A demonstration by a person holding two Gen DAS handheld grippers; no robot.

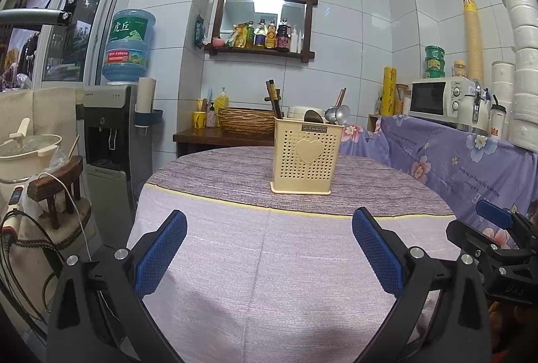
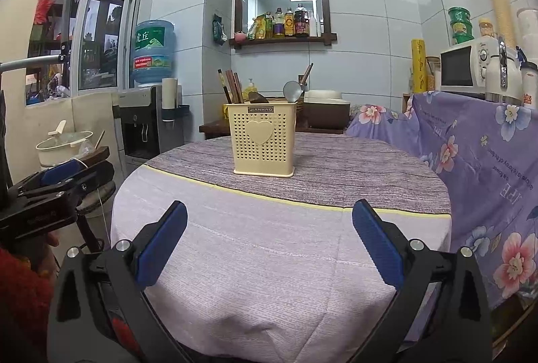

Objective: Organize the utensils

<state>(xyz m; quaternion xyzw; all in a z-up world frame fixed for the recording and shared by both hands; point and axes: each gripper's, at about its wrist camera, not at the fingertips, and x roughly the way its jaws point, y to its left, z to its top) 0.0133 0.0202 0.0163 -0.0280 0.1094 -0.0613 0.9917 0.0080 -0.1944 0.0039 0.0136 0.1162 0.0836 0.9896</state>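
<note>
Round clothed table holds the utensil caddy; both grippers, left gripper and right gripper, gape empty, so approach chopsticks from above.

A cream holder stands upright at the far middle of the round table — perforated, a heart on its front. Inside: dark chopsticks at left, ladles at right, all upright.

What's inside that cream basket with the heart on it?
Sticking out of the cream basket are dark chopsticks, a metal ladle and a dark spoon. Their lower ends, and anything shorter, are hidden behind its wall.
</note>
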